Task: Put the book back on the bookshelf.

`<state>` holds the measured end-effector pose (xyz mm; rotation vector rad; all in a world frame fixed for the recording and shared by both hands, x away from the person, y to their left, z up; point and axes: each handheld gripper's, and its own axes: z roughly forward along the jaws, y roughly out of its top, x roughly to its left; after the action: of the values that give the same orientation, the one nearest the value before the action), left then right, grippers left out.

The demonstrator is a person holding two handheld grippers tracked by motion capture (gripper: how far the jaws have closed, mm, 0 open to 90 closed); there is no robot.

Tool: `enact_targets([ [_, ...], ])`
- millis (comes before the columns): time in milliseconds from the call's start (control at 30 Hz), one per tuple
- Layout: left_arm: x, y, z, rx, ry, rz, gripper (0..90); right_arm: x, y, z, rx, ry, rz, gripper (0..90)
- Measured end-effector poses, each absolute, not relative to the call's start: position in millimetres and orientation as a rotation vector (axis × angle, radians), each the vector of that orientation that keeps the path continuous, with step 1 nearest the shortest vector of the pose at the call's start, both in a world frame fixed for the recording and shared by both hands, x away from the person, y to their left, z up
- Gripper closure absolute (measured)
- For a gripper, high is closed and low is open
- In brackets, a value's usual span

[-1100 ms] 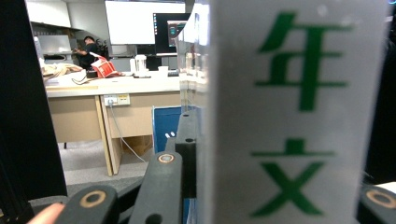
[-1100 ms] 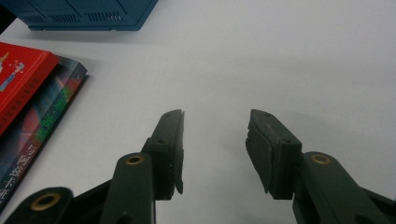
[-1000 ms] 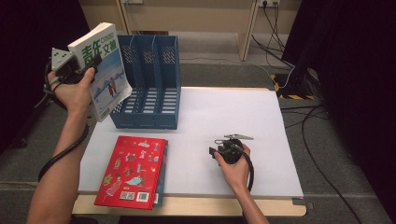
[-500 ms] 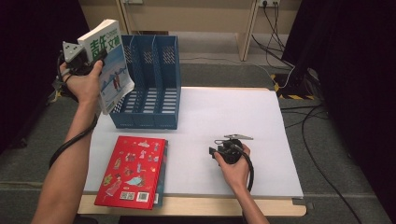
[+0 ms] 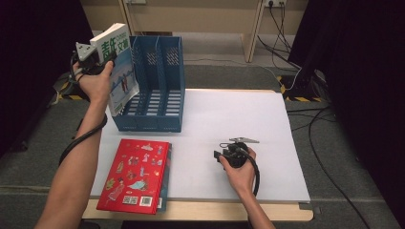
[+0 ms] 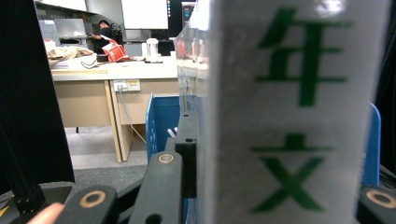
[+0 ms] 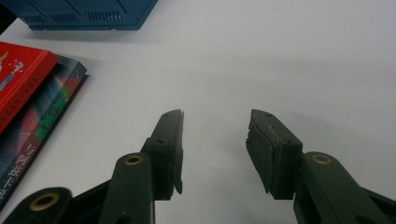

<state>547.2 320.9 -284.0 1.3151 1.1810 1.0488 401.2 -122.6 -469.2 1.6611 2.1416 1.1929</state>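
Gripping the white book (image 5: 117, 67) upright above the far-left slot of the blue file rack (image 5: 157, 98), the left gripper (image 5: 90, 55) is seemingly lining it up to lower in, while the right gripper (image 7: 215, 149) is resting wide and empty on the white table (image 5: 248, 124).

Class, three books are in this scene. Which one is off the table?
The white book with green lettering, clamped upright in the left gripper at the blue file rack. The red book and the dark book under it lie flat.
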Motion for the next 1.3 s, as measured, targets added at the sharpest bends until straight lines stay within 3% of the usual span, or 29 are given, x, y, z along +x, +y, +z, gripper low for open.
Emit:
enact_targets([
  [1300,578,316,-317,1.301,1.173,1.024,73.6,399,-120,-472,1.639,2.159,1.183,55.5],
])
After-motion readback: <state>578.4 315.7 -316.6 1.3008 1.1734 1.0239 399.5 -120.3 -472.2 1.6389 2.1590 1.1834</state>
